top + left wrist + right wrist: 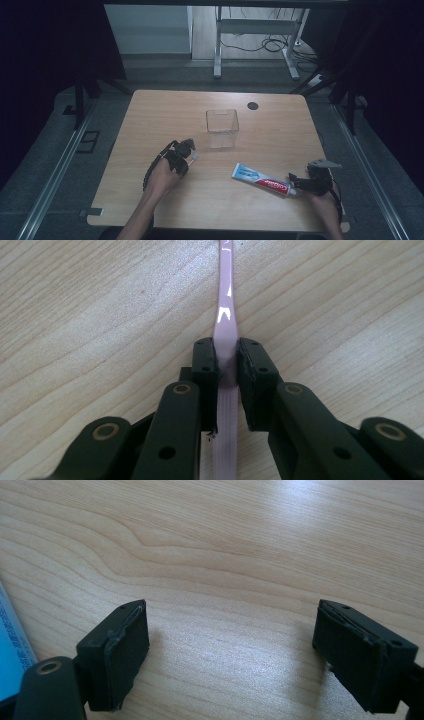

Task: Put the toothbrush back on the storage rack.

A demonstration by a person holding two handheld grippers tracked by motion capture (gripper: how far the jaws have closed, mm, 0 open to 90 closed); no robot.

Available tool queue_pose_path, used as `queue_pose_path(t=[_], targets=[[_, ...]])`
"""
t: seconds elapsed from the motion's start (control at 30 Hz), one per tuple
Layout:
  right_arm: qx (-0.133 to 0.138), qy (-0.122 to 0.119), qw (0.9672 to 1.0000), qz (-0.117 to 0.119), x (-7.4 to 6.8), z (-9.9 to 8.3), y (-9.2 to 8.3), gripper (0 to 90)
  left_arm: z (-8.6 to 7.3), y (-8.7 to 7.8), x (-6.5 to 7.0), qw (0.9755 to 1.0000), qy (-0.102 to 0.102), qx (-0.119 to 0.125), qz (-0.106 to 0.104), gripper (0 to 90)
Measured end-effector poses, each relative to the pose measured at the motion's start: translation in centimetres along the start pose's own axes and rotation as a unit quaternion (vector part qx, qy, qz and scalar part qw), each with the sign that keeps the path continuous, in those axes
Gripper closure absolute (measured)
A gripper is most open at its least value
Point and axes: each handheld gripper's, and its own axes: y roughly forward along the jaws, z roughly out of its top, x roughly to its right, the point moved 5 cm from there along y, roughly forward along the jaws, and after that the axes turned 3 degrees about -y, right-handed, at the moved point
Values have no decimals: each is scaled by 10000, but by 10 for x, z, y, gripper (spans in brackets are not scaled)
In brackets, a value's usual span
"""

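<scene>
The wooden table (165, 107) carries a clear square plastic container (222, 126) standing upright just past its centre, with a small dark round grommet (253, 105) at about one o'clock from it near the far edge. At five o'clock from the container lies a toothpaste tube (260, 179), flat on the wood, its long axis running from ten o'clock to four o'clock, the flat crimped end toward the container and the cap end toward the right gripper (295, 180). That gripper sits at the tube's cap end with its jaws spread wide over bare wood, grasping nothing; in the right gripper view the tube's blue edge (12, 650) shows just beside one jaw. The right forearm comes up from the bottom edge near the table's right corner. At seven o'clock from the container, the left gripper (189, 152) is clamped on a pale pink toothbrush (225, 320), whose handle runs straight out between the jaws, its tip pointing toward one o'clock, low over the wood. The left forearm angles in from six o'clock.
</scene>
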Motion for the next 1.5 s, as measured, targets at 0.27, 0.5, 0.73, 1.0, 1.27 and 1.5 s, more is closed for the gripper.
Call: queue_pose_path(t=[0.27, 0.5, 0.73, 1.0, 1.27, 1.5], targets=[[-1, 3, 10000, 1, 0, 0, 0, 146, 2, -8, 0, 9995, 63, 263, -186, 791], [0, 0, 10000, 0, 0, 0, 0, 146, 4, -22, 2, 9979, 171, 551, -290, 791], [-1, 2, 10000, 0, 0, 0, 0, 146, 6, -35, 4, 9952, 290, 834, -420, 791], [-9, 3, 10000, 0, 0, 0, 0, 146, 10, -54, 9, 9905, 445, 1171, -561, 791], [-13, 12, 10000, -2, 0, 0, 0, 146, 16, -72, 15, 9853, 562, 1501, -591, 791], [-11, 7, 10000, -2, 0, 0, 0, 146, 23, -85, 14, 9811, 650, 1729, -572, 791]])
